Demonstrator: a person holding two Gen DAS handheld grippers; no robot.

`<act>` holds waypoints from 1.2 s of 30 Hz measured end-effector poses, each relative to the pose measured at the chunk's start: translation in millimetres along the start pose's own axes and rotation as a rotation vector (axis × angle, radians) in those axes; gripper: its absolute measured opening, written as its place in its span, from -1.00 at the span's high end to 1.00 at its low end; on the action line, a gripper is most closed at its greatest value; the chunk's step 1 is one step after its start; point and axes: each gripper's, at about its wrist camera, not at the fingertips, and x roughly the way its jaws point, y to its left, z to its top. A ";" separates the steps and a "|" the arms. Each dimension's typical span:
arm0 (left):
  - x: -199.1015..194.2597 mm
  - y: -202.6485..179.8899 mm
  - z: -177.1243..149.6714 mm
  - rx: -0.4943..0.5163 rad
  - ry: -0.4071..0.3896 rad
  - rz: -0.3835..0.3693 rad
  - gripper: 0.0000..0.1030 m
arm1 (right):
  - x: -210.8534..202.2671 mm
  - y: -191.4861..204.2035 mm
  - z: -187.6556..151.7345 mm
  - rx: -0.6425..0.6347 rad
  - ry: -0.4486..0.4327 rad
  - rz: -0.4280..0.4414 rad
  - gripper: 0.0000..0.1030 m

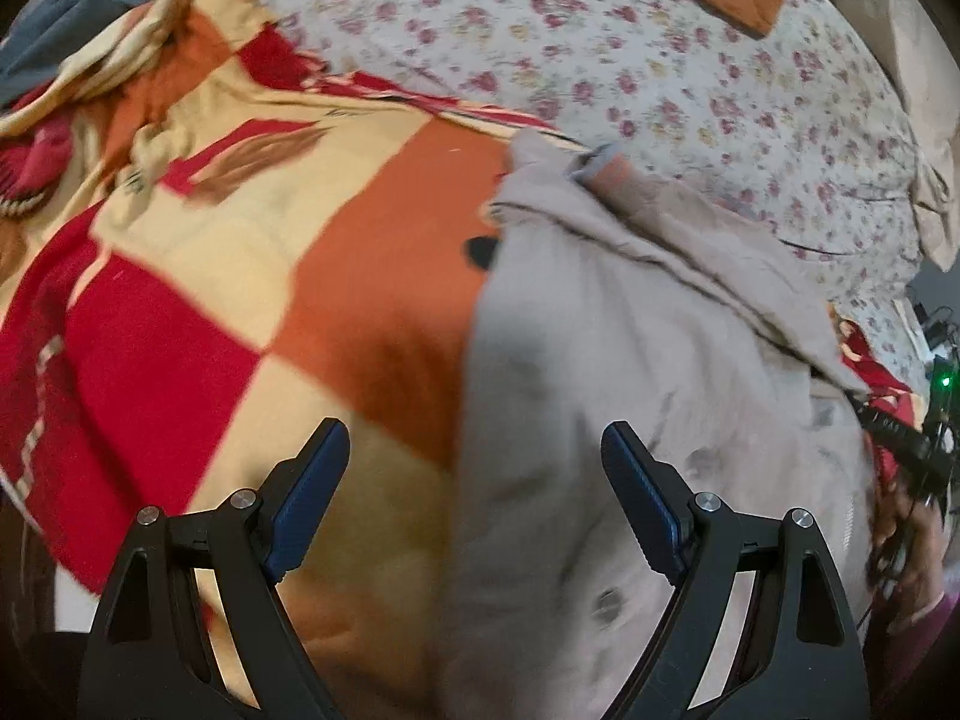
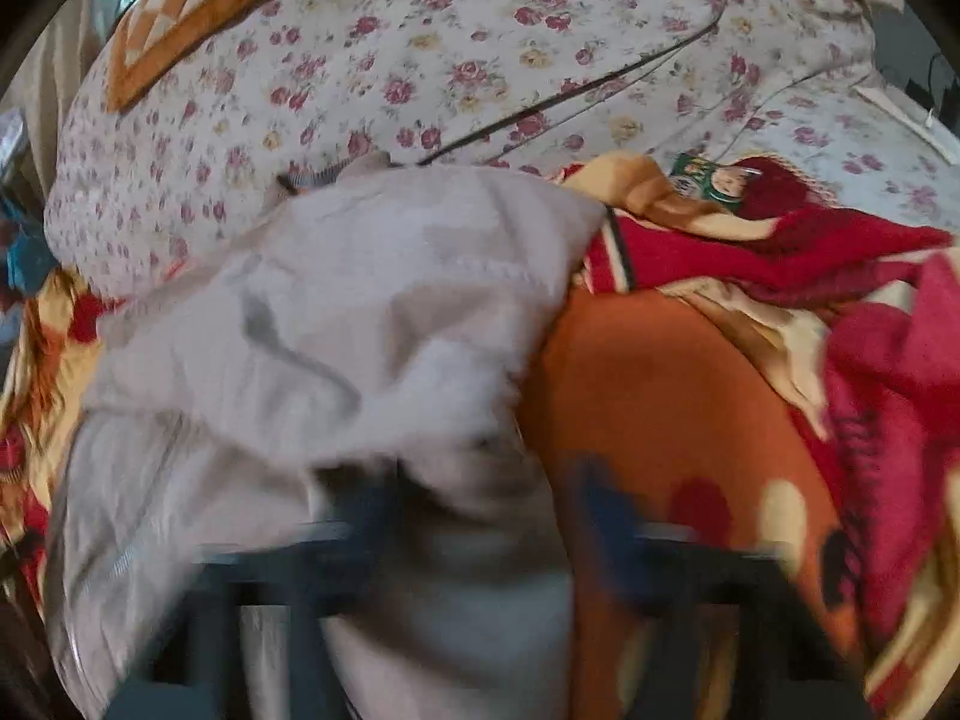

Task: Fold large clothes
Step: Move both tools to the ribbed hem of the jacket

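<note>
A large beige-grey garment lies spread over a checked red, orange and cream blanket on a bed. My left gripper hangs open above the garment's left edge, one finger over the blanket and one over the cloth, with nothing held. In the right wrist view the garment is crumpled, and a bunched fold of it fills the gap of my right gripper. That gripper's fingers are smeared by blur and touch the fold on both sides. The blanket lies to its right.
A floral sheet covers the bed beyond the garment. An orange checked cushion sits at the far side. A green packet rests on the rumpled blanket. Dark blue clothes are heaped at the far left.
</note>
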 end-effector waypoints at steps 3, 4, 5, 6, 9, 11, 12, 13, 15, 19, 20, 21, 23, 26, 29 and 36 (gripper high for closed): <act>-5.4 17.3 -9.1 -0.033 0.000 0.008 -0.67 | 1.0 -16.8 0.1 0.067 -0.006 -0.064 0.57; -6.0 22.0 -12.2 -0.043 0.005 0.010 -0.67 | 1.1 -22.0 -1.4 0.084 -0.001 -0.063 0.57; -5.7 26.1 -14.9 -0.051 0.015 0.011 -0.67 | 0.3 -24.6 -2.5 0.091 0.002 -0.059 0.57; -5.6 28.7 -17.0 -0.056 0.024 0.009 -0.67 | -3.7 -23.5 -3.6 0.089 0.003 -0.062 0.57; -12.0 33.3 -23.1 -0.073 0.025 -0.021 -0.67 | -30.3 -13.4 -8.3 0.058 -0.004 -0.039 0.57; -16.6 34.9 -28.6 -0.081 0.039 -0.060 -0.67 | -50.5 -10.7 -16.7 0.047 -0.002 -0.011 0.21; -17.9 35.3 -31.6 -0.083 0.052 -0.075 -0.67 | -65.0 -9.8 -27.2 0.041 0.011 0.018 -0.05; -19.2 35.4 -34.7 -0.086 0.066 -0.094 -0.67 | -72.7 -9.4 -35.4 0.037 0.020 0.039 -0.47; -22.9 32.9 -40.0 -0.086 0.079 -0.121 -0.67 | -94.0 -7.5 -62.4 0.009 0.042 0.093 -0.55; -23.6 20.1 -55.4 -0.029 0.117 -0.143 -0.67 | -108.5 -4.8 -103.8 -0.041 0.100 0.108 -0.55; -22.6 16.1 -58.1 -0.010 0.121 -0.138 -0.67 | -108.9 -5.7 -113.0 -0.034 0.112 0.114 -0.55; -21.5 11.6 -60.8 0.012 0.120 -0.127 -0.67 | -107.0 -5.8 -122.0 -0.025 0.127 0.127 -0.55; -18.9 4.0 -62.8 0.040 0.120 -0.106 -0.67 | -98.1 -5.0 -136.5 -0.015 0.144 0.155 -0.39; -19.8 -4.4 -61.1 0.048 0.135 -0.146 -0.67 | -90.8 10.9 -146.9 -0.102 0.148 0.087 0.43; -24.3 -6.0 -60.4 0.061 0.127 -0.159 -0.67 | -107.7 14.4 -139.3 -0.150 0.087 0.052 0.82; -18.7 11.2 -60.2 -0.031 0.145 -0.157 -0.67 | -131.9 -6.7 -130.6 -0.091 0.030 0.032 0.94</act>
